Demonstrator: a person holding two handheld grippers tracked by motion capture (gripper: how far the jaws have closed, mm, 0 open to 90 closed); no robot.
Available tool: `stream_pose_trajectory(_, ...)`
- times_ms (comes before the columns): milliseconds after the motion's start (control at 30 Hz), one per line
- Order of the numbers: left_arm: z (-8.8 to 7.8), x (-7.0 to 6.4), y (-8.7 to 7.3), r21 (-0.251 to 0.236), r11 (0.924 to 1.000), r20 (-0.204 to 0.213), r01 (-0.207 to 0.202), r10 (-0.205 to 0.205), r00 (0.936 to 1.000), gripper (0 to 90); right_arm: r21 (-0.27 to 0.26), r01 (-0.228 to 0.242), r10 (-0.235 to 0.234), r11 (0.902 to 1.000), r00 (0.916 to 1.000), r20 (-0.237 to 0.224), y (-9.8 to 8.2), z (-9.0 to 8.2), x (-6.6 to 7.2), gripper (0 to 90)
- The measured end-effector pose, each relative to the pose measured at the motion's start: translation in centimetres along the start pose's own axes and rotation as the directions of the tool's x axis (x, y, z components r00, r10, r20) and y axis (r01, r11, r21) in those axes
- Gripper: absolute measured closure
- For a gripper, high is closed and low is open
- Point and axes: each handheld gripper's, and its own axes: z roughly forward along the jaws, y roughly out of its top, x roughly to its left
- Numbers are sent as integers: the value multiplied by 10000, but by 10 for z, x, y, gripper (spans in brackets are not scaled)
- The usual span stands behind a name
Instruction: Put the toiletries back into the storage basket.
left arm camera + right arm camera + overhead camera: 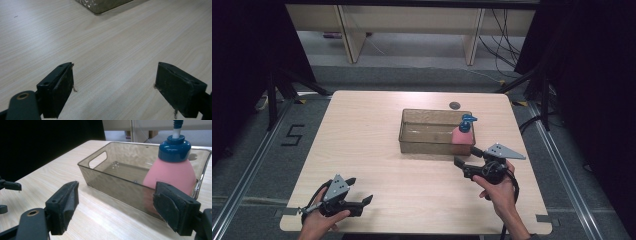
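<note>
Now | left gripper [115, 87] wide, empty | right gripper [115, 205] wide, facing bin [112, 182]

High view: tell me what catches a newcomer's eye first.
The pink bottle with its blue pump top stands out, upright in the right end of the clear brown bin on the pale wooden table. The right gripper sits just in front of that bin, jaws open. The left gripper rests near the table's front left edge, jaws open too.
</note>
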Motion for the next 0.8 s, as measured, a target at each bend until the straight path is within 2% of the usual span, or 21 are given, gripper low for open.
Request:
stream_pose_trajectory(33,0,0,0,-18,10000,0,15,-15,10000,149,-13,90,-90,10000,10000,25,0,0,0,214)
stream_pose_trajectory(67,0,0,0,-18,10000,-4,26,-26,10000,149,-98,-188,187,9998,9998,-112,-2,0,2,214)
stream_pose_trajectory(100,0,0,0,-47,10000,3,75,-75,10000,149,-132,4,-6,9999,9999,-131,-2,0,1,214)
stream_pose_trajectory(200,0,0,0,-43,10000,1,65,-65,10000,149,-95,88,-89,9999,9999,-95,-3,-1,1,214)
stream_pose_trajectory(267,1,0,0,-47,10000,2,83,-83,10000,149,-76,-28,27,10000,9999,-155,-4,-1,3,213)
stream_pose_trajectory(300,1,0,0,-47,10000,5,77,-77,10000,149,-131,131,-131,9998,9999,-11,-5,-1,2,213)
stream_pose_trajectory(333,1,0,0,-34,9999,-3,114,-114,9999,149,-52,-190,190,9998,9998,-69,-6,-2,5,213)
stream_pose_trajectory(367,1,0,0,-17,10000,-8,85,-85,10000,149,-143,82,-83,9999,9999,-71,-6,-2,3,212)
stream_pose_trajectory(400,1,1,0,15,10000,-43,34,-34,10000,149,-86,132,-133,9999,9999,-88,-7,-2,2,212)
stream_pose_trajectory(567,1,1,1,6,10000,-38,58,-58,10000,149,101,88,-88,9999,9999,-54,-10,-3,3,206)
stream_pose_trajectory(600,1,1,1,-7,10000,-29,56,-56,10000,149,50,229,-228,9997,9997,-87,-12,-3,2,203)
stream_pose_trajectory(733,2,1,1,142,9999,-57,69,-68,10000,149,222,-129,131,9997,9998,-114,-17,-2,2,181)
stream_pose_trajectory(767,3,1,1,125,9999,-47,-41,41,10000,149,164,224,-223,9996,9997,-79,-17,-3,0,181)
stream_pose_trajectory(800,3,0,1,119,9999,-8,-14,14,10000,149,159,94,-92,9998,9999,-114,-18,-3,1,182)
